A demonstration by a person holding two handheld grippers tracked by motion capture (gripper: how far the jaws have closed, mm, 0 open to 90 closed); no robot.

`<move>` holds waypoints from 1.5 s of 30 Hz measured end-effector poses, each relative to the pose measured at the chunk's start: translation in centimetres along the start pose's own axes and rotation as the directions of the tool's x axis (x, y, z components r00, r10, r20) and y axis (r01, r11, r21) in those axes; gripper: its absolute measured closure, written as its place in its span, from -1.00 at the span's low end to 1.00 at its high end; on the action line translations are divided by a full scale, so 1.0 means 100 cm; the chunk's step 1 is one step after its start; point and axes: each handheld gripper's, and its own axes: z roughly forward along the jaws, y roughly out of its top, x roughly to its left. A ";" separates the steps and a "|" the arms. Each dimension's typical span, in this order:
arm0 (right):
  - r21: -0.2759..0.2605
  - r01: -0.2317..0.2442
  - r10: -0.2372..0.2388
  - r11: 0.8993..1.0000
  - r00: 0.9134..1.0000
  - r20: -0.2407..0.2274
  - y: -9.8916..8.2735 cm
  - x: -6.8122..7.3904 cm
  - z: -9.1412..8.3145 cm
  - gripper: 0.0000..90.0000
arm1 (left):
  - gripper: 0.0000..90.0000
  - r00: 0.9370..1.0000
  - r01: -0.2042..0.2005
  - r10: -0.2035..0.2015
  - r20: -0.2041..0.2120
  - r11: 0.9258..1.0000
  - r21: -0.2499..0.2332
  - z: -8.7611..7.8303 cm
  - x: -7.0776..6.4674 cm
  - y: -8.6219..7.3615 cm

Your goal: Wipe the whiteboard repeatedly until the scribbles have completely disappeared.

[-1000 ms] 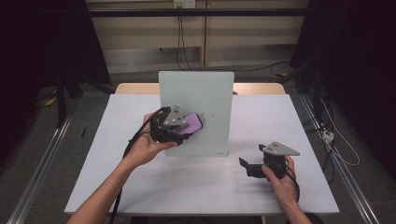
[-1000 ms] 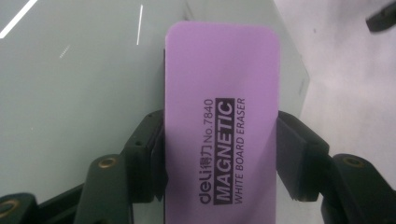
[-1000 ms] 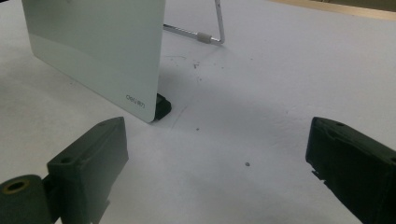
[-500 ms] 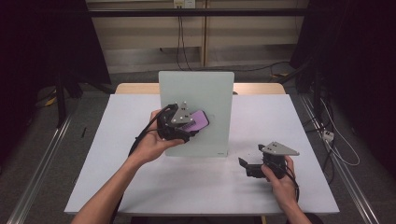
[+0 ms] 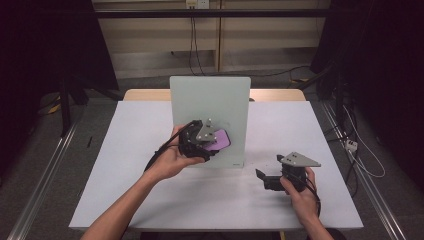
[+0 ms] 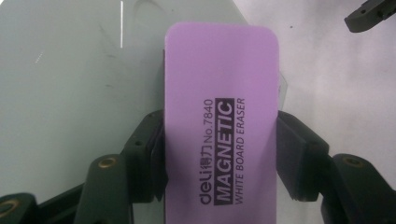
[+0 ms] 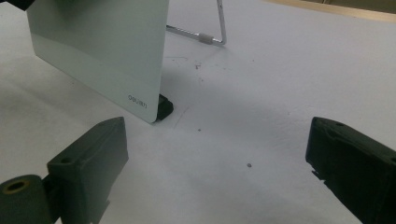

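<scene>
While the left gripper clamped the light, stiff purple magnetic whiteboard eraser across its long edges, at three o'clock the right gripper rested with jaws wide.

Matt purple plastic eraser, glossy smooth whiteboard w/ metal stand, matt white table

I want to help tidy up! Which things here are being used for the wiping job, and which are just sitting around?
Being used:
left gripper, shut on the purple eraser
upright whiteboard, which the eraser is held at

Just sitting around:
right gripper, open, resting on the white table
cables on the floor
</scene>
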 end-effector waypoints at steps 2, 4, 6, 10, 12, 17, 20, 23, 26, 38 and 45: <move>0.000 0.000 0.000 1.000 1.000 0.000 0.000 0.000 0.000 -0.88 | -0.09 1.000 0.010 -0.010 -0.010 1.000 -0.015 -0.004 0.004 0.004; 0.004 -0.003 0.003 1.000 1.000 0.000 0.000 0.000 0.000 -0.88 | -0.09 0.999 0.017 -0.018 -0.027 1.000 -0.026 -0.009 0.009 0.008; 0.004 -0.003 0.003 1.000 1.000 -0.001 0.000 0.000 0.000 -0.88 | -0.09 0.998 0.027 -0.029 -0.047 0.999 -0.039 -0.015 0.014 0.012; 0.001 -0.008 0.008 1.000 1.000 -0.003 0.000 0.000 -0.001 -0.88 | -0.09 0.996 0.052 -0.056 -0.064 0.996 -0.076 -0.024 0.023 0.019; 0.001 -0.009 0.009 1.000 1.000 -0.003 0.000 0.000 -0.001 -0.88 | -0.09 0.997 0.054 -0.058 -0.059 0.996 -0.074 -0.023 0.024 0.021; 0.004 -0.003 0.003 1.000 1.000 -0.002 0.000 0.000 0.000 -0.88 | -0.09 0.997 0.037 -0.041 -0.061 0.998 -0.057 -0.018 0.020 0.025; 0.006 -0.006 0.006 1.000 1.000 -0.005 0.000 0.001 0.000 -0.88 | -0.09 0.998 0.017 -0.019 -0.056 0.999 -0.036 -0.011 0.015 0.029; 0.006 -0.005 0.005 1.000 1.000 -0.004 0.000 0.001 0.000 -0.88 | -0.09 0.999 -0.002 0.001 -0.048 1.000 -0.016 -0.004 0.009 0.031; 0.003 -0.007 0.007 1.000 1.000 -0.004 0.000 0.000 -0.001 -0.88 | -0.09 1.000 -0.008 0.008 -0.015 1.000 0.006 0.004 0.003 0.031; 0.002 -0.005 0.005 1.000 1.000 -0.006 0.000 0.000 -0.001 -0.88 | -0.09 1.000 -0.015 0.014 0.015 0.999 0.036 0.017 -0.010 0.023; 0.001 -0.005 0.005 1.000 1.000 -0.006 0.000 0.000 -0.001 -0.88 | -0.09 0.998 0.057 -0.058 -0.032 0.998 -0.042 -0.010 0.012 0.017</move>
